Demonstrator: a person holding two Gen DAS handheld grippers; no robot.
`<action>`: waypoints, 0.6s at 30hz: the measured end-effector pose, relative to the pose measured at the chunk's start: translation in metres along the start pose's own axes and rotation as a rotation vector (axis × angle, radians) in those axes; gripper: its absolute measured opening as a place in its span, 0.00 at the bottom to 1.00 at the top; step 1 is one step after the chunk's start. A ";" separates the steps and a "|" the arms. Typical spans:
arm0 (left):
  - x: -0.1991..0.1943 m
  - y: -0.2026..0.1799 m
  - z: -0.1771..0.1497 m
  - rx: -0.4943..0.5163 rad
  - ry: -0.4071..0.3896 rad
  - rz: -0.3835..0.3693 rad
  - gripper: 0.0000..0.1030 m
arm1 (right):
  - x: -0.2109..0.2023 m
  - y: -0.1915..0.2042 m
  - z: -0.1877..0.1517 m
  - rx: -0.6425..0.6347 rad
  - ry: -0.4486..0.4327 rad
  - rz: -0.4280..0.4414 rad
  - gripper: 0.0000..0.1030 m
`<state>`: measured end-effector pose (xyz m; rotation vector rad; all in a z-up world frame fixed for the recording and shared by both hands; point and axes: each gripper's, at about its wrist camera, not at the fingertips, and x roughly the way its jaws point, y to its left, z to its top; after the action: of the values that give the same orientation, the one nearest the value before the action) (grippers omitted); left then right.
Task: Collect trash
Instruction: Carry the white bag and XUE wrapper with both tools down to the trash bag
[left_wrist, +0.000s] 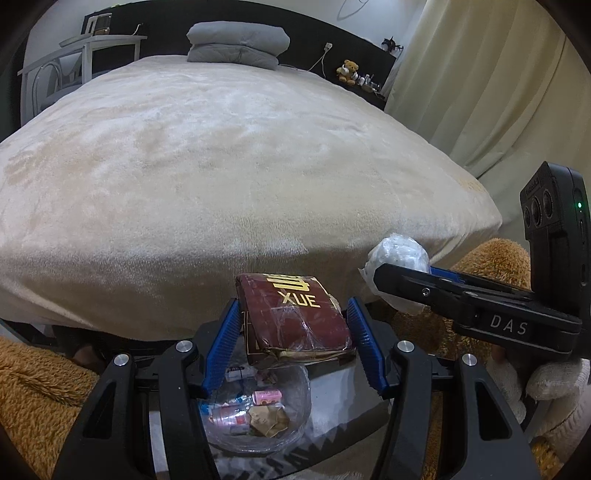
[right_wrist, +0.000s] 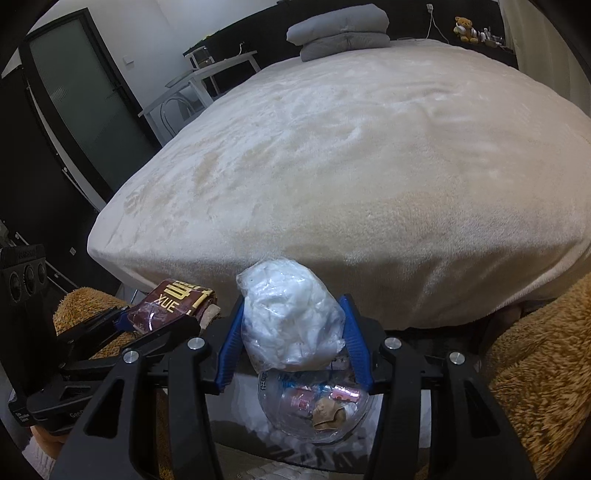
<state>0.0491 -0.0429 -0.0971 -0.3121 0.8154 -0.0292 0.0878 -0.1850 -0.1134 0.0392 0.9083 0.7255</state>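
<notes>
My left gripper is shut on a crushed maroon packet marked XUE in gold, held over a clear trash bowl that holds several wrappers. My right gripper is shut on a white crumpled plastic wad, held above the same bowl. In the left wrist view the right gripper comes in from the right with the wad. In the right wrist view the left gripper with the packet is at the left.
A large bed with a cream blanket fills the space ahead, with grey pillows at its head. A brown fuzzy rug lies around the bowl. A white side table and a dark door stand to the left.
</notes>
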 end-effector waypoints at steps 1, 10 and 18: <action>0.003 0.001 -0.002 -0.001 0.017 0.003 0.56 | 0.004 -0.001 -0.001 0.005 0.019 -0.002 0.49; 0.025 0.009 -0.012 -0.014 0.137 0.049 0.56 | 0.038 -0.013 -0.009 0.068 0.186 -0.031 0.49; 0.046 0.018 -0.022 -0.042 0.239 0.069 0.56 | 0.067 -0.021 -0.019 0.116 0.340 -0.028 0.49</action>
<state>0.0638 -0.0383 -0.1489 -0.3241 1.0648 0.0155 0.1120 -0.1663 -0.1799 0.0056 1.2736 0.6631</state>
